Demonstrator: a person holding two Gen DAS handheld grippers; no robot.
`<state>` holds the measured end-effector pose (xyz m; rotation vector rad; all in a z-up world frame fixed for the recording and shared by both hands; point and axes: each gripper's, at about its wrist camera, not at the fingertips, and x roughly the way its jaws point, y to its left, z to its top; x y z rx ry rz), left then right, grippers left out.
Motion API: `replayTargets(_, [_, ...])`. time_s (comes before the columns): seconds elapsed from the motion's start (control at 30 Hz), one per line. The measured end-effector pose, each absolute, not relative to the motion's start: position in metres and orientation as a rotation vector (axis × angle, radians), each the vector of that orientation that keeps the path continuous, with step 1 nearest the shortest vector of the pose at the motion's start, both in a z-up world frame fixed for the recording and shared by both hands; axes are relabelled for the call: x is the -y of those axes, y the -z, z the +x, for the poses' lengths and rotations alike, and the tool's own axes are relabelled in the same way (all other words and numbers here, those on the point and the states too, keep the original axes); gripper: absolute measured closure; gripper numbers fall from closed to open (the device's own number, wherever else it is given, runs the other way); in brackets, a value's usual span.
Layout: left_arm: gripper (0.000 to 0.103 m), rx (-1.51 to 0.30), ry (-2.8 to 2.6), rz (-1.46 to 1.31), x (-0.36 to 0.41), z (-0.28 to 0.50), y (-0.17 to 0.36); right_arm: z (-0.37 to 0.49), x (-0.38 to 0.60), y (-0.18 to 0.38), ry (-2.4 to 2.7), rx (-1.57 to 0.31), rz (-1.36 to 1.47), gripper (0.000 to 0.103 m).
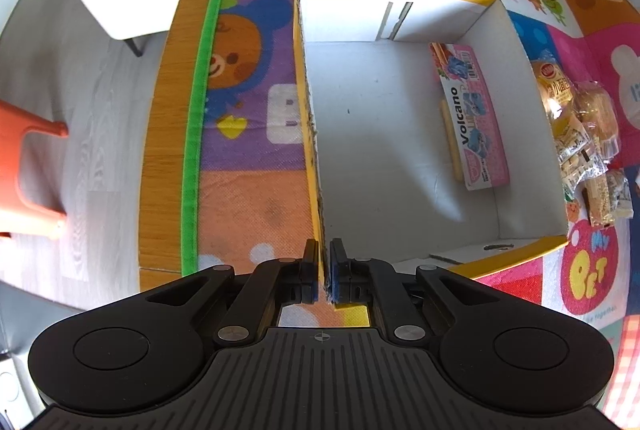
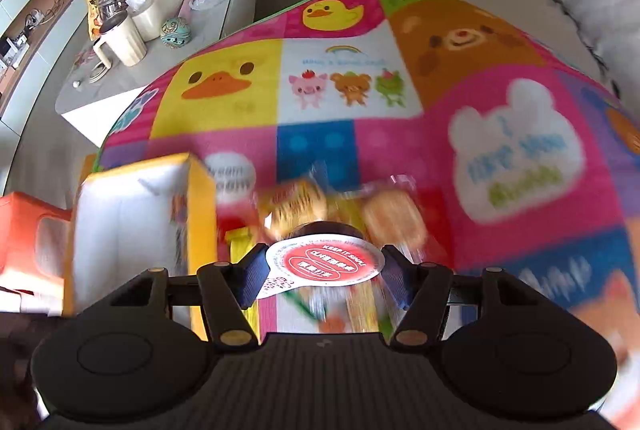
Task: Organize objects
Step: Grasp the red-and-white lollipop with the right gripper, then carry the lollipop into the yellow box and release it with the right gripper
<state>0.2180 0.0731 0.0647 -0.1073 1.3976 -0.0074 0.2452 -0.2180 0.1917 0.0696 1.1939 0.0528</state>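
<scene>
Cup (image 2: 325, 262), a small tub sealed with a round white-and-red foil lid, sits between the right gripper's (image 2: 324, 276) blue pads, which pinch its sides; it hangs above the mat (image 2: 500, 157), over the blurred snack packets (image 2: 390, 213). The left gripper (image 1: 325, 264) has its tongs pressed together on the near wall of the cardboard box (image 1: 308, 101), steadying it. Inside the box lies a pink Volcano packet (image 1: 474, 117) against the far-side wall. By my reading, the step in hand is carrying the tub to the box; next, it must clear the yellow rim, descend onto bare floor, then be released.
</scene>
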Motion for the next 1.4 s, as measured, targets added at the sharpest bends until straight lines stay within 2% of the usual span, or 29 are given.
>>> replayTargets(0.3, [0.095,-1.433,0.063,-0.083,-0.072,0.213,-0.065,0.167,0.185,-0.224,-0.119,-1.296,-0.029,0.042])
replayTargets(0.6, [0.094,-1.426,0.136,-0.045,-0.076,0.21,-0.064,0.13,0.141,-0.243,-0.159,-1.344,-0.124,0.042])
replayTargets(1.4, [0.094,-1.393,0.128,-0.078,-0.087,0.205,-0.069,0.157,0.09,-0.288,-0.258,-1.339,-0.192,0.042])
